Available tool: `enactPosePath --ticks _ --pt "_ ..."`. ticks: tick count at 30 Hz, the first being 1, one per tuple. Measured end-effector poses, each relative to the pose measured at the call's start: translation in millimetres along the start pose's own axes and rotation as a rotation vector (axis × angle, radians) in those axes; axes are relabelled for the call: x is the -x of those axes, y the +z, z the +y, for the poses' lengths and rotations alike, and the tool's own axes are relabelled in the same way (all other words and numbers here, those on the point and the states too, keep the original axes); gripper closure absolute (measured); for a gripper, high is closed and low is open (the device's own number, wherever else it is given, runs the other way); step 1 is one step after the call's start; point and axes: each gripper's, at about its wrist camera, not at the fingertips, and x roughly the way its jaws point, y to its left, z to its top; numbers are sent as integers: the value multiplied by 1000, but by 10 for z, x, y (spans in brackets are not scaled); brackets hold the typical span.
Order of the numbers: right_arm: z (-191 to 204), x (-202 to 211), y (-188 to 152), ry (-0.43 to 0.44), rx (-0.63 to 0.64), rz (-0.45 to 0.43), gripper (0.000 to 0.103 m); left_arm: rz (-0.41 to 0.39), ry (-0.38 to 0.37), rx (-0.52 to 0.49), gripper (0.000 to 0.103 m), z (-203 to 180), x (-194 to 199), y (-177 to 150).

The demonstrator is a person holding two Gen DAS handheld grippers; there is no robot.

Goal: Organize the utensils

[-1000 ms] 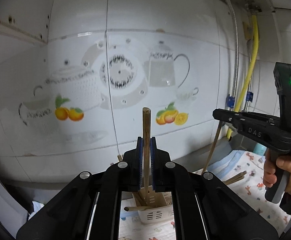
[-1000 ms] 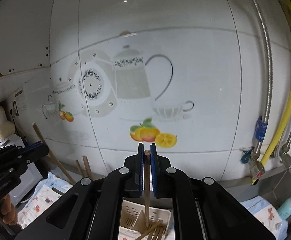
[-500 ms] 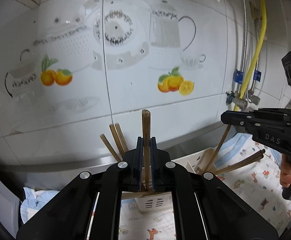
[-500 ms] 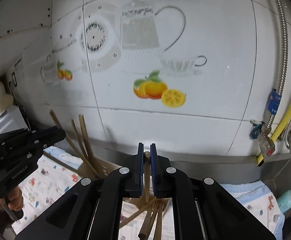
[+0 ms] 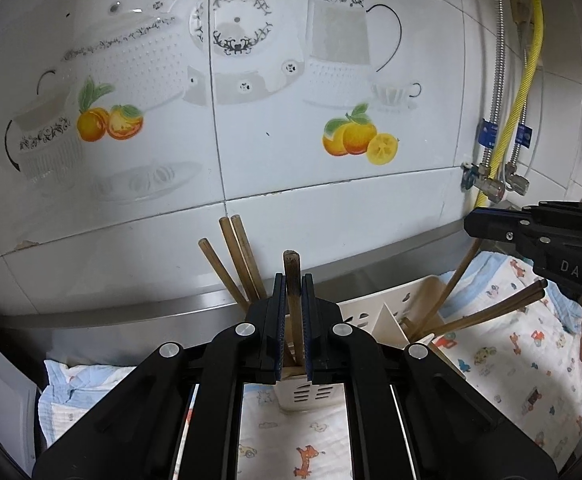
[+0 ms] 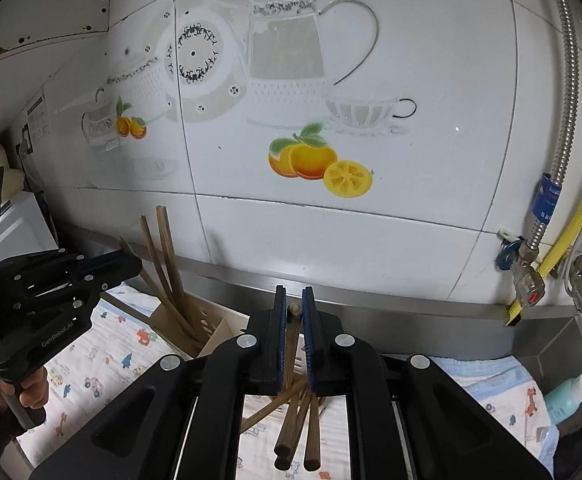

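Left gripper (image 5: 293,316) hides its chopstick's (image 5: 292,280) lower end; holder (image 5: 375,316) partly hidden.

Both tongs, left (image 5: 292,292) and right (image 6: 292,308), point slightly downward; right jaws are opening.

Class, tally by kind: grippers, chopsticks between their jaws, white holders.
Grippers: 2, the left gripper and the right gripper, whose jaws are opening
Chopsticks between jaws: 2, left chopstick, right chopstick
Holder: 1
Total: 5

Brown wooden chopsticks (image 5: 240,258) lean out of a white slotted holder (image 5: 375,314) on the patterned cloth — some upright, others splayed sideways.
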Motion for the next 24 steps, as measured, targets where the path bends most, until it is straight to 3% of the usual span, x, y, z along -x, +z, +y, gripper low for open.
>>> enactPosePath --ticks 8,16,17,20,24 --pt "13 122 4 -20 9 -12 83 -22 -9 5 93 -7 153 47" --pt "31 460 -7 -31 -2 -48 77 -59 -1 7 68 -53 503 44" --pt "44 513 -21 -33 -1 -53 74 -63 0 11 60 -55 547 28" --pt "84 676 -90 -34 -8 -71 69 -78 -3 26 54 -53 721 -49" --pt "195 892 -263 -48 6 -88 59 -88 10 38 39 -46 950 -208"
